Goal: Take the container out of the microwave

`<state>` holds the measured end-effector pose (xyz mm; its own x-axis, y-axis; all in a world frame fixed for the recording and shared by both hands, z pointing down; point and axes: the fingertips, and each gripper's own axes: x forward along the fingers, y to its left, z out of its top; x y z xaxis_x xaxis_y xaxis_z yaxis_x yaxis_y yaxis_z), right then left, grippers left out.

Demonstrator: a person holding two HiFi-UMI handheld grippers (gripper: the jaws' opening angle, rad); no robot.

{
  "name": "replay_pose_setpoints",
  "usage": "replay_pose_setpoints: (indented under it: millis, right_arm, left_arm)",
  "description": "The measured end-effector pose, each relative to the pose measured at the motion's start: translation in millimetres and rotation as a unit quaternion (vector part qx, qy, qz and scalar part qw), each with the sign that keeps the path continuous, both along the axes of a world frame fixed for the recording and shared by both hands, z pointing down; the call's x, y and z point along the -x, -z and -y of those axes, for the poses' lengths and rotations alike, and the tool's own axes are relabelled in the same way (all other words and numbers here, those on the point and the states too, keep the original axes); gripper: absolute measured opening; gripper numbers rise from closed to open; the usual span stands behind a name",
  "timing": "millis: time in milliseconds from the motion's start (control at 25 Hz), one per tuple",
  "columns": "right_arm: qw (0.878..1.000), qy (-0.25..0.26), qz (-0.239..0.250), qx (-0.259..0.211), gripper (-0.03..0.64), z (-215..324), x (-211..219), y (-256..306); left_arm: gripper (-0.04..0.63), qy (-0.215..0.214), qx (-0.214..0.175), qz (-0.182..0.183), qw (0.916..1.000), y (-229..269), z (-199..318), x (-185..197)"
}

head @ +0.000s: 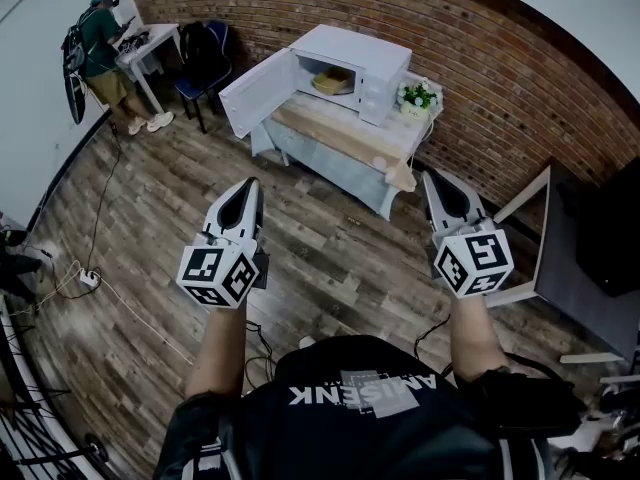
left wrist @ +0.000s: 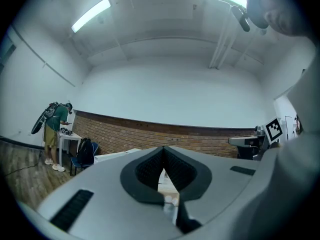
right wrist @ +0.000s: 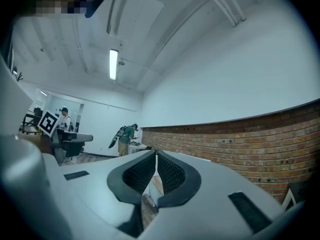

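Left gripper (head: 251,183) and right gripper (head: 429,176), fingers together, empty; one open microwave (head: 356,44), one container (head: 333,80) inside

Red-brown brick wall (head: 480,58): rough, matt. Grey-brown wood-plank floor (head: 150,228): low sheen. White box microwave (head: 355,48): casing was smooth, semi-gloss. Pale wood-topped surface (head: 335,133): matt. Grey plastic left claw (head: 250,183) and right claw (head: 432,176) looked matt, with black textured pads (left wrist: 147,170).
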<state>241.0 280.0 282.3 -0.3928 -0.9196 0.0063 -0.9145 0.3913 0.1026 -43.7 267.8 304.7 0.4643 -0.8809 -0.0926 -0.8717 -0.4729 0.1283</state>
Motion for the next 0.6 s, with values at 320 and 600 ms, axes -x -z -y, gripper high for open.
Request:
replay_pose_setpoints:
  millis: [320, 600]
  right_arm:
    - [1.0, -0.006, -0.004, 0.004, 0.043, 5.5, 32.5, -1.2]
    - [1.0, -0.027, -0.011, 0.004, 0.044, 3.9, 57.1, -5.4]
  left_arm:
    - [0.011, -0.009, -0.007, -0.002, 0.9999, 0.0, 5.0, 31.0]
    - [0.011, -0.034, 0.002, 0.0, 0.9994, -10.8, 6.3, 52.8]
